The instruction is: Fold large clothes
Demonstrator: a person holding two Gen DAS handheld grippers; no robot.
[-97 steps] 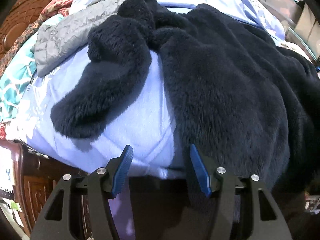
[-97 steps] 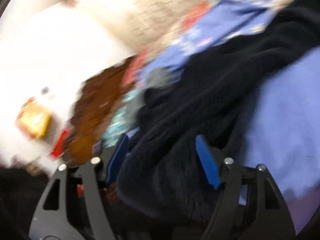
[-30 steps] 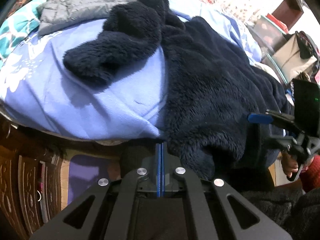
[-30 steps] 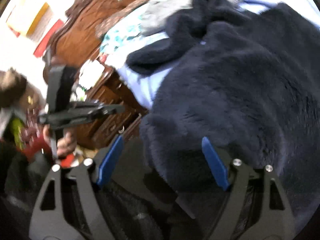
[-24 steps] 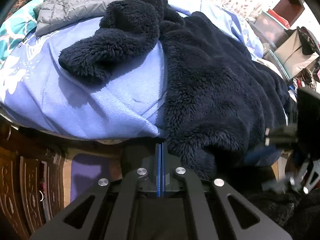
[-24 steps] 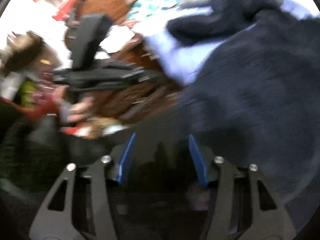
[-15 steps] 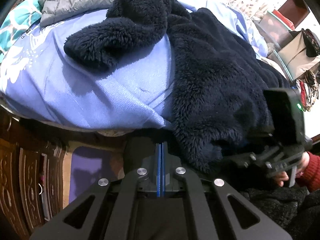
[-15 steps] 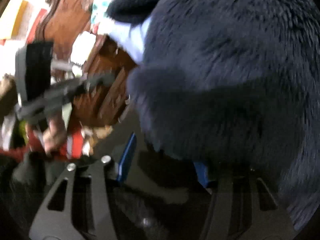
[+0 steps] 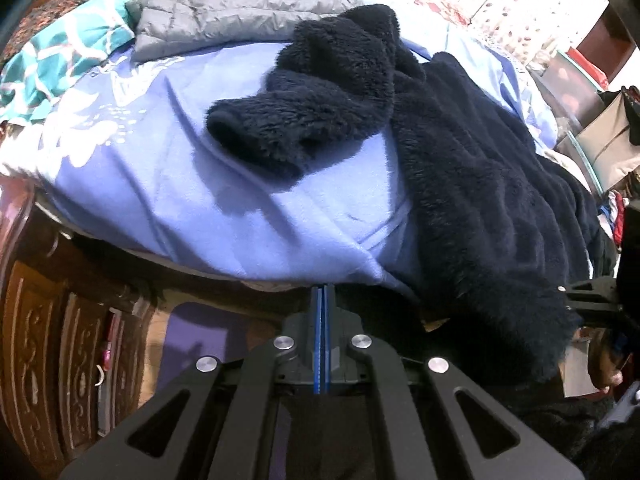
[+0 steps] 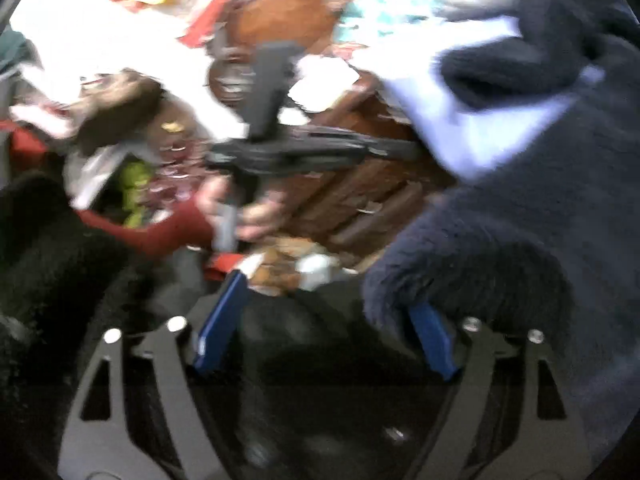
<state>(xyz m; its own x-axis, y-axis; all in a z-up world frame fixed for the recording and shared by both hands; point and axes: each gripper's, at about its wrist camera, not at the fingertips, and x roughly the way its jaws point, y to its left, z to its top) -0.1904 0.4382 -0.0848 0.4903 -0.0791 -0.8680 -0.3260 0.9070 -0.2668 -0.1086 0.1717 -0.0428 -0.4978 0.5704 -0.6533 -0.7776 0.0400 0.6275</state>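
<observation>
The right tool [image 10: 320,332] has swung aside, its jaws opening beside the fleece coat [image 9: 472,184] draped over the bed's [image 9: 224,208] near edge, while the left tool [image 9: 321,320] stays clenched empty.

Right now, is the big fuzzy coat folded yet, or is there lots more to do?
Not folded yet. The dark fuzzy coat lies spread across the blue blanket, one sleeve flopped sideways. In hand: the right gripper, jaws opening, is at the coat's hanging hem, not gripping it. The left gripper is shut and empty. All the folding is left.
</observation>
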